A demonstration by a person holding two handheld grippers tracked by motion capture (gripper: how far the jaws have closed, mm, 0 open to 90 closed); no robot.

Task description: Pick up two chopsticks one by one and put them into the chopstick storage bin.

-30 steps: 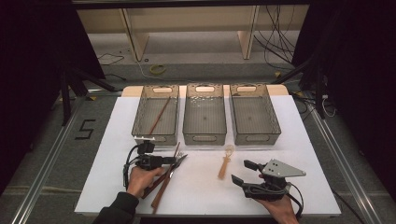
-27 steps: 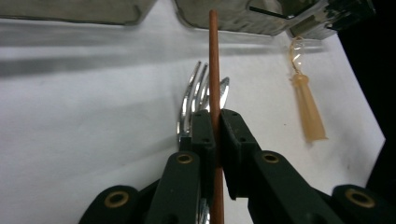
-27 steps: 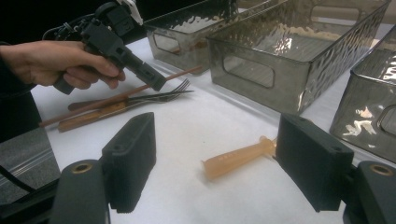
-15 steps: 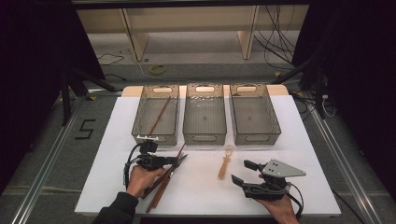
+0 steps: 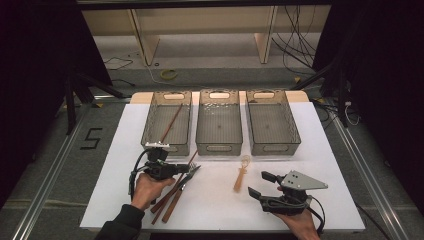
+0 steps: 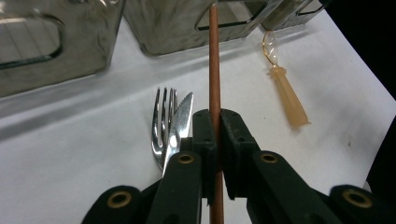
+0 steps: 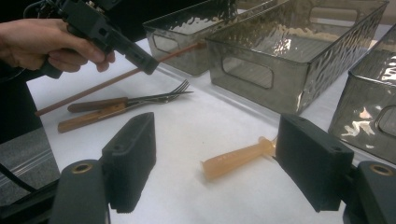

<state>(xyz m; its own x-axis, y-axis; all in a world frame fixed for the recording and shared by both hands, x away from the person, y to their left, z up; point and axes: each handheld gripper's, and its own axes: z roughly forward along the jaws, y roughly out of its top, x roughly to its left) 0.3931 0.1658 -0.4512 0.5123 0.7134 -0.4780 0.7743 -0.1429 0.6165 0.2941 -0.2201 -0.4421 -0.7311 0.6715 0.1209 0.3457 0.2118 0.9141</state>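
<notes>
**Chopstick up, and the grip is a thin one**

The left tool (image 6: 215, 140) has its jaws clamped tight on a single brown chopstick (image 6: 214, 60), pinching it partway along so the stick runs out past the jaws at both ends, its far tip pointing toward the left bin (image 5: 170, 122). That bin already has one chopstick (image 5: 171, 123) lying inside. Just beside the left bin's near wall, the fork (image 6: 163, 122) and knife (image 6: 181, 122) lie side by side on the white counter (image 5: 215, 210), right under the held stick. The right tool (image 7: 212, 163) hangs wide apart with nothing between its jaws, the pale-handled utensil (image 7: 236, 158) lying on the counter just ahead of it, near the middle bin (image 5: 219, 120).

Risk here: a round, slim stick in flat pads can swivel, I'd say. A tilt would let the low end drag the fork or knife, or the high tip catch the left bin's rim.
</notes>
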